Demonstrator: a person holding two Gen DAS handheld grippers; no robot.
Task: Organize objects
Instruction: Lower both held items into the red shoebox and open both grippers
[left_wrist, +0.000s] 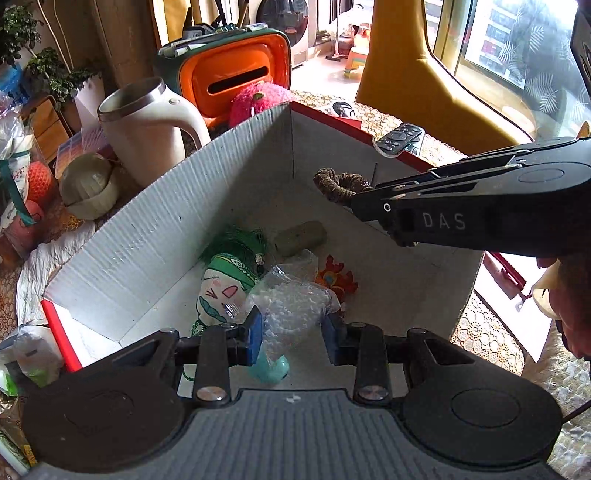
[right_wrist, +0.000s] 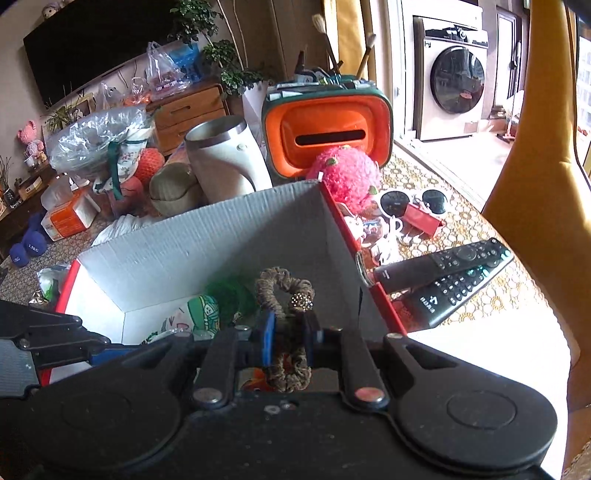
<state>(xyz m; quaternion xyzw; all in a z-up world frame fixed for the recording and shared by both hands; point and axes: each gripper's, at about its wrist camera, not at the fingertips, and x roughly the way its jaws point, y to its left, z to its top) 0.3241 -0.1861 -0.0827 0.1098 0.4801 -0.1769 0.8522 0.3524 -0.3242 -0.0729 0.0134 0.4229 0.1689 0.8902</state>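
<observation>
A red cardboard box with a white corrugated inside (left_wrist: 155, 236) (right_wrist: 177, 251) sits on the table. In it lie a green-and-white doll (left_wrist: 225, 284), a clear plastic bag (left_wrist: 291, 299), a grey-green lump (left_wrist: 301, 238) and an orange ornament (left_wrist: 336, 277). My left gripper (left_wrist: 293, 334) is open above the bag, over the box's near side. My right gripper (right_wrist: 290, 341) is shut on a brown scrunchie (right_wrist: 282, 291) and holds it over the box's right part; it also shows in the left wrist view (left_wrist: 340, 184).
Behind the box stand a white kettle (left_wrist: 147, 129), an orange and green case (left_wrist: 236, 74) and a pink plush ball (right_wrist: 345, 173). Two remotes (right_wrist: 450, 273), sunglasses (right_wrist: 413, 201) and small trinkets lie right of the box. A yellow chair (left_wrist: 413, 74) stands at the right.
</observation>
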